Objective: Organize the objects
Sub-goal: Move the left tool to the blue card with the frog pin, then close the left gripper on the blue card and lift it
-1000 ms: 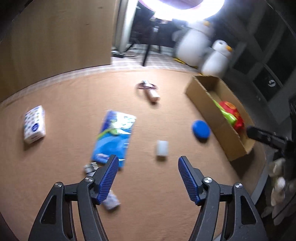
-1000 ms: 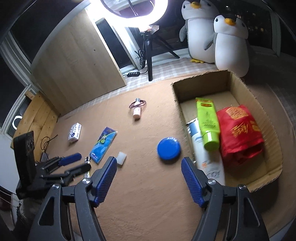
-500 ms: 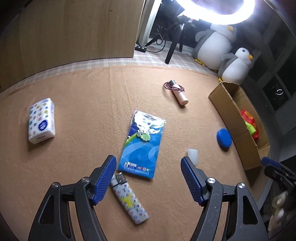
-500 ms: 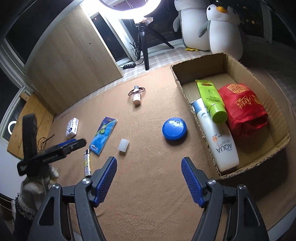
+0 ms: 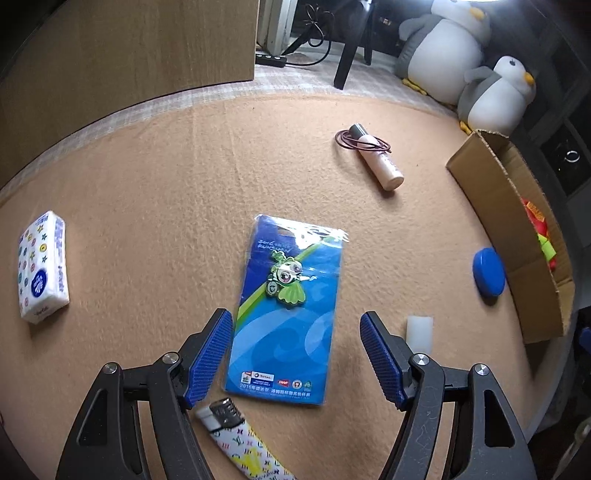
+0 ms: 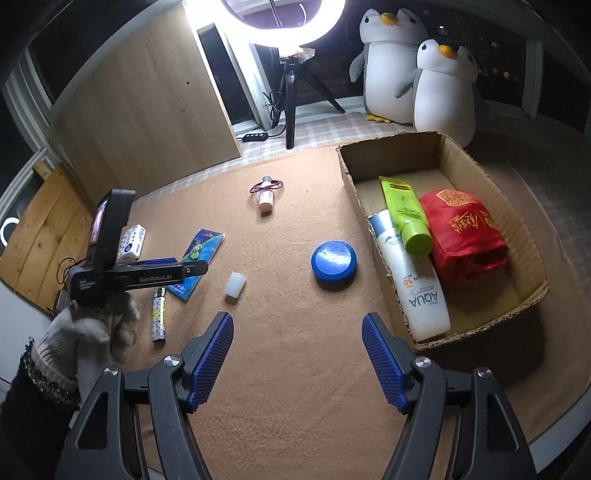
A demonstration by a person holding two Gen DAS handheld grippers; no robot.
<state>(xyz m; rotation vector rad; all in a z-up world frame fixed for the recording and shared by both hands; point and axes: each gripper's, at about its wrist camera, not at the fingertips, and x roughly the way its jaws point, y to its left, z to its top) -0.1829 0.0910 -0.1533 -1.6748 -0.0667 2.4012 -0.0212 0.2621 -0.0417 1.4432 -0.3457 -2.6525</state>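
The left gripper (image 5: 293, 349) hangs over the blue badge card (image 5: 286, 319) at the middle of the tan mat (image 5: 155, 192), fingers spread, nothing between them. A patterned lighter (image 5: 240, 443) lies just beside the card's near edge. The right gripper (image 6: 297, 356) is likewise spread and empty. The cardboard box (image 6: 532, 258) at the mat's right edge holds a sunscreen tube (image 6: 413, 284), a green tube (image 6: 406, 218) and a red bag (image 6: 465, 236); a blue round lid (image 6: 334, 264) lies near its wall.

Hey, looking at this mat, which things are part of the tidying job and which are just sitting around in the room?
Part of the job:
- blue card pack
- lighter
- tissue pack
- pink bottle
- blue round tin
- white block
- cardboard box, already holding tubes and a red bag

Just lying about:
- two plush penguins
- ring light
- power strip
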